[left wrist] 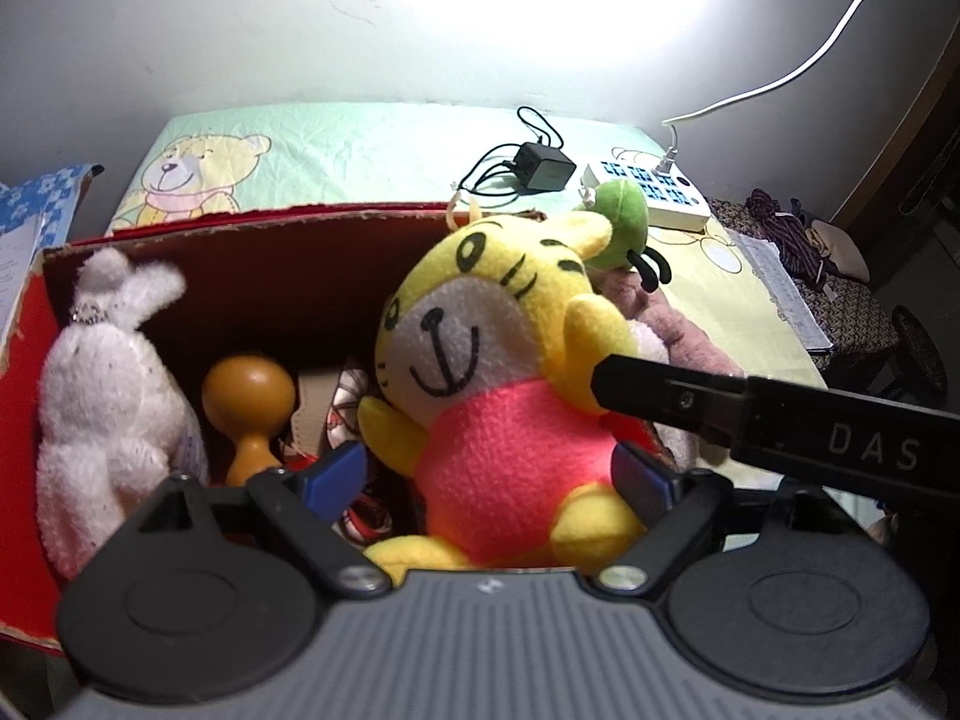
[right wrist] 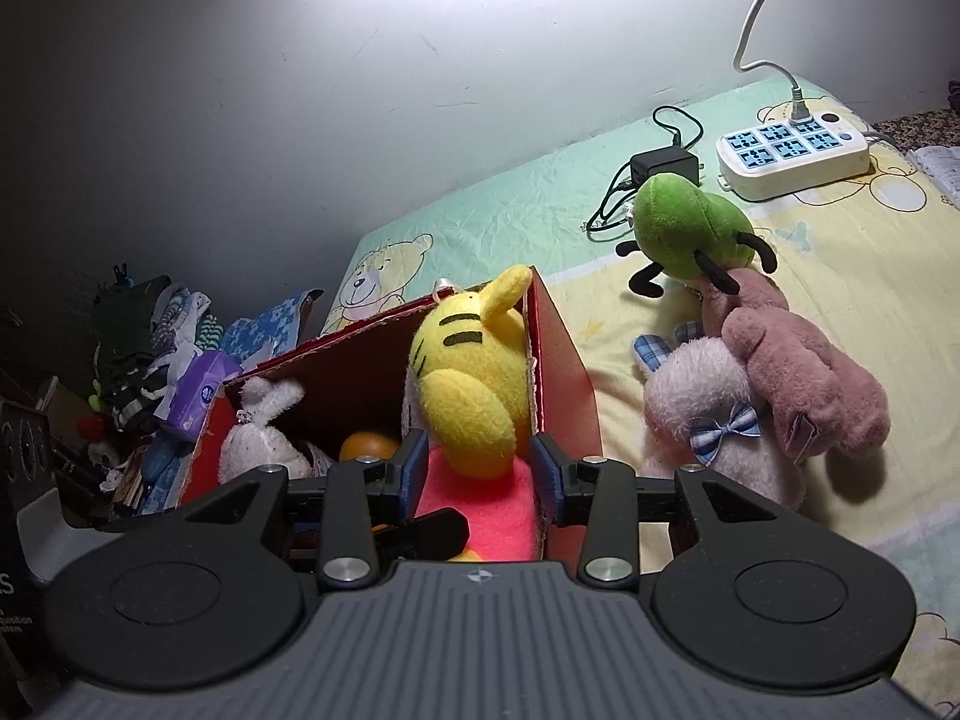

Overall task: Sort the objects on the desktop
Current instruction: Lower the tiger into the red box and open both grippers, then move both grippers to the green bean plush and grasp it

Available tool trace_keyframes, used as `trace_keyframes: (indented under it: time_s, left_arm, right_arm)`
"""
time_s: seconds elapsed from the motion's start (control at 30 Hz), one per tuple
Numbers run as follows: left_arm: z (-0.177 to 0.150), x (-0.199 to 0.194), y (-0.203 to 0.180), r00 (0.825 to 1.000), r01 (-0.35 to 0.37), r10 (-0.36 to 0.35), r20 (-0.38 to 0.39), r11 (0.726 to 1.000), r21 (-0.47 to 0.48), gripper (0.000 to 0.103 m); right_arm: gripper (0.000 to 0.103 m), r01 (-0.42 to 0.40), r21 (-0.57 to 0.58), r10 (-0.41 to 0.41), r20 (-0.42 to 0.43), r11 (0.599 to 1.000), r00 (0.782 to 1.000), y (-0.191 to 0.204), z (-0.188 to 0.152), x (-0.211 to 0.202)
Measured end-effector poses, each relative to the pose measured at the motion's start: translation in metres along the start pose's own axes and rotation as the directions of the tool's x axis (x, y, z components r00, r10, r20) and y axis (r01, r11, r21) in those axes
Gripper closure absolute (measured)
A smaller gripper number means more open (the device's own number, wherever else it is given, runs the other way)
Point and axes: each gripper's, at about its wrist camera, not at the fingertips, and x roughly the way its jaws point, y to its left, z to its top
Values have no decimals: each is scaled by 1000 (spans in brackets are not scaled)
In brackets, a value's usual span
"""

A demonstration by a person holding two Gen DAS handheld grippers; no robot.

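Right gripper (right wrist: 475, 471): blue pads pinched on the tiger plush (right wrist: 465, 384) at its red body, held just inside the right wall of the red box (right wrist: 564, 360). Left gripper (left wrist: 489, 471): jaws spread either side of the same plush, no squeeze seen. The plush is judged light, soft and compressible, not fragile; best taken at the thick torso, not an ear or arm. Already in the box: white rabbit (left wrist: 99, 384), orange wooden knob (left wrist: 249, 402), so room is tight. Beyond, on the sheet: pale pink plush (right wrist: 708, 420), mauve plush (right wrist: 798, 372), green plush (right wrist: 684, 231), charger (right wrist: 663, 165), power strip (right wrist: 792, 153).
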Motion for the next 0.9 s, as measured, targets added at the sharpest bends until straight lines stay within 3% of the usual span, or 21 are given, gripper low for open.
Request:
trace_keyframes:
  time_s: [0.47,0.9]
  left_arm:
    - [-1,-6,-26,990,-138,138,22,990,33,9]
    - [2,-9,-61,947,-320,318,38,944,85,9]
  right_arm:
    - [62,-41,19,41,8,999,999,-22,-1,-14]
    - [62,-109,17,109,0,994,994,-49,4,-27]
